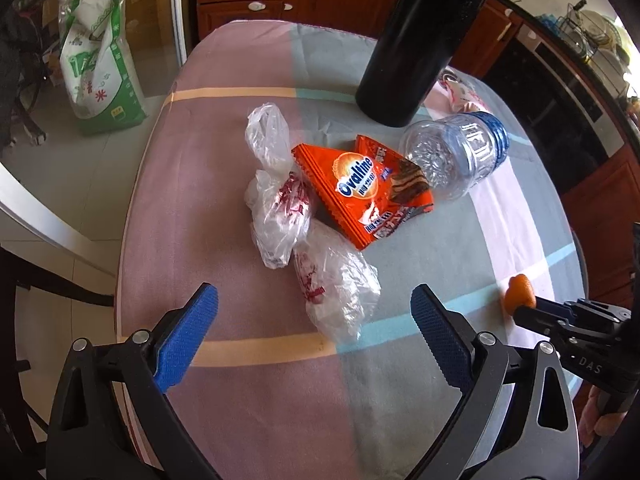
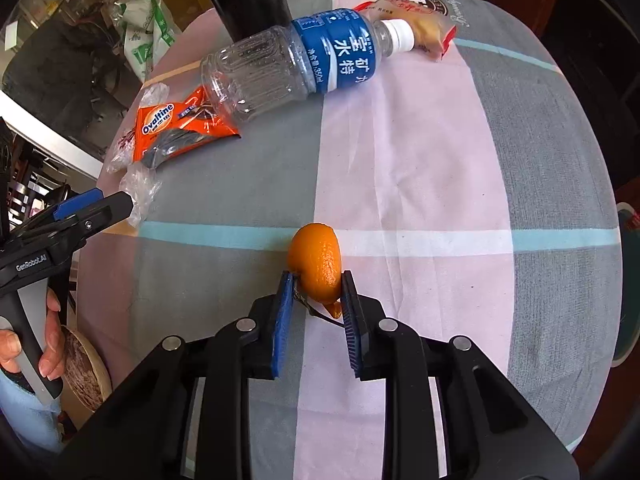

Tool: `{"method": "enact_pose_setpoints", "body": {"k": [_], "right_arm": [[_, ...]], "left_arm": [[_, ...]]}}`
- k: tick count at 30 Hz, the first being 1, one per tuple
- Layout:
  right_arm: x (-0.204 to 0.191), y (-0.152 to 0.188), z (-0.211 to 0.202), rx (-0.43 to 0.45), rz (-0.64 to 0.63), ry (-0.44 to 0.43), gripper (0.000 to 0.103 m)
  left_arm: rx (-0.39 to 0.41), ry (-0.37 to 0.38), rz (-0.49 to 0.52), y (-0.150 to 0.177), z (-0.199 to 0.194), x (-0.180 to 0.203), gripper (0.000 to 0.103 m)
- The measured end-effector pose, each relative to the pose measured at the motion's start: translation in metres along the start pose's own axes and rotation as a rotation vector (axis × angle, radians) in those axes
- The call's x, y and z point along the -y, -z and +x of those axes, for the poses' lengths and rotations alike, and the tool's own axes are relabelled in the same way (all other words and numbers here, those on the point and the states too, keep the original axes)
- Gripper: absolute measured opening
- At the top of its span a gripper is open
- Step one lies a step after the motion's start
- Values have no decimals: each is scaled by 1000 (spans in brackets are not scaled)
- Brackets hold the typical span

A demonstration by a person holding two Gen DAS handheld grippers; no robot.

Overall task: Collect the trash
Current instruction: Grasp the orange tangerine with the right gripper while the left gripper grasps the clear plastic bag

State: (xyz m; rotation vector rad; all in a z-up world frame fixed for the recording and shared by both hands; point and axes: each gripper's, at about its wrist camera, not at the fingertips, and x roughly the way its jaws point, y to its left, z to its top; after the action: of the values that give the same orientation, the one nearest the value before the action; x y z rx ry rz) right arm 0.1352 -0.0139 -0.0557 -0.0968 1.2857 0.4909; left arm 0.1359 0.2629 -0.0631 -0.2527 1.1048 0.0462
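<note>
The orange snack wrapper (image 1: 362, 188) says "Ovaltine" in white letters on a blue band. The clear water bottle (image 2: 304, 60) has a blue label with big white Chinese words, "矿特" and "宝水", and small print beside them that is too tiny to read well. The left gripper (image 2: 96, 204) has "GenRobot.AI" on its black side, and the right gripper (image 1: 524, 312) has "DAS" on its body.

Both cameras sit on hand-held grippers, looking steeply down and close over the checked tablecloth (image 1: 224, 184). The left wrist view faces the Ovaltine wrapper (image 1: 360, 188); the right wrist view faces the orange peel (image 2: 317, 266). Both share the water bottle (image 2: 288, 64) and that wrapper.
</note>
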Motion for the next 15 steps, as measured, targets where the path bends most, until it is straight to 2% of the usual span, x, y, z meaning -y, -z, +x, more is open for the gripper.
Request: {"method": "enact_pose_setpoints", "body": {"k": [7,12,15], "right_arm": [[14,3,3,-12,42,-13,23],[14,2,2,-10,41,-14,23],[15,4,2,-11,43,-17,23]], "left_arm": [[-17,-33,18,-5,15,5,91],[-29,-38,24,-4,22,9,90],[-26,-35,25,-4,21,10,87]]}}
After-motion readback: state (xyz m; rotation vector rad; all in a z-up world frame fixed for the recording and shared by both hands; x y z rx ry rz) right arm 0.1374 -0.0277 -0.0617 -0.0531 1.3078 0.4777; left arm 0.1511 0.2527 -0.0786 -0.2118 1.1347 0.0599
